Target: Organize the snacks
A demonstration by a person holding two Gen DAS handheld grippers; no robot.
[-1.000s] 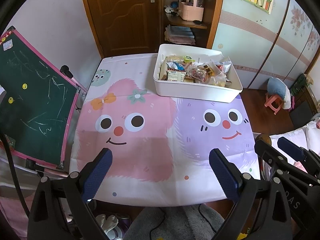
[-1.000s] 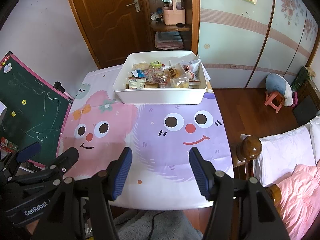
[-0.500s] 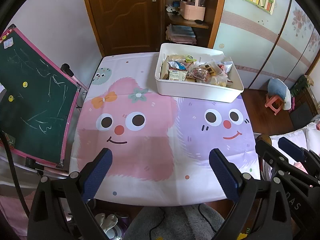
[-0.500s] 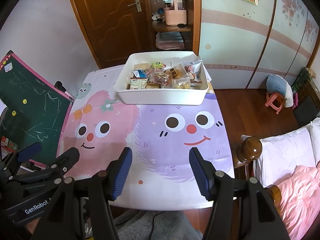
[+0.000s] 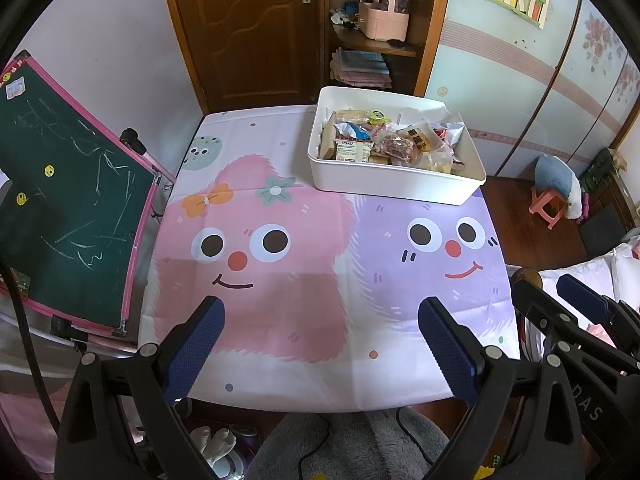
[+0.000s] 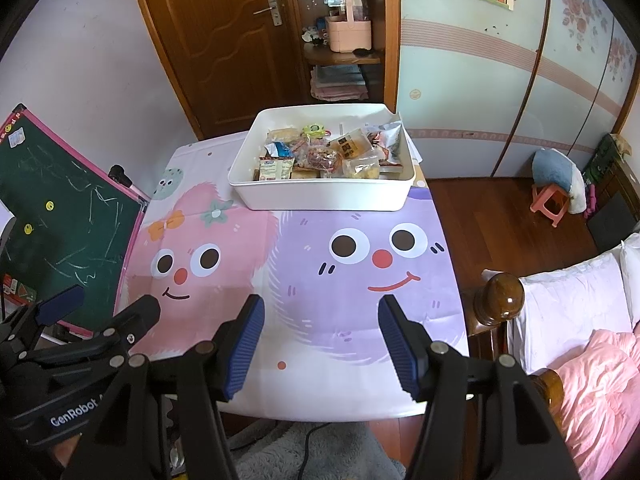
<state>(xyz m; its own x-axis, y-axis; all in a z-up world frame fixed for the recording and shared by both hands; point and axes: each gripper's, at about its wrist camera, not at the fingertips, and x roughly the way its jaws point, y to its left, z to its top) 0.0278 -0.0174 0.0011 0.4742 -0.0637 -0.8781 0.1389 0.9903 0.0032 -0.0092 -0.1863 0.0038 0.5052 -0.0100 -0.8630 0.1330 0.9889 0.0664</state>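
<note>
A white bin (image 5: 394, 184) sits in the upper centre-right of the left wrist view, at the far end of a table covered with a cartoon tablecloth (image 5: 280, 292), and in the right wrist view the same bin (image 6: 320, 196) stands just above the middle of the frame. Inside it lies a heap of wrapped snacks (image 5: 384, 144): a small red-and-white packet (image 6: 276, 168) leans at the near left, a clear bag of reddish bits (image 6: 320, 158) lies mid-bin, and a silver foil pouch (image 6: 390, 138) stands toward the right wall. The left gripper (image 5: 320, 344) hangs over the near edge of the cloth in the lower part of its frame, its blue-padded jaws spread wide with nothing between them. The right gripper (image 6: 320, 344) hovers low in its own frame, above the purple face, jaws parted more narrowly and likewise empty. Each gripper shows at the other's lower corner. Both are well apart from the bin. A green chalkboard (image 5: 60, 208) with a pink frame leans at the left edge, a brown door (image 6: 212, 32) fills the upper middle, and a pink stool (image 6: 550, 202) stands on the wooden floor at right.
</note>
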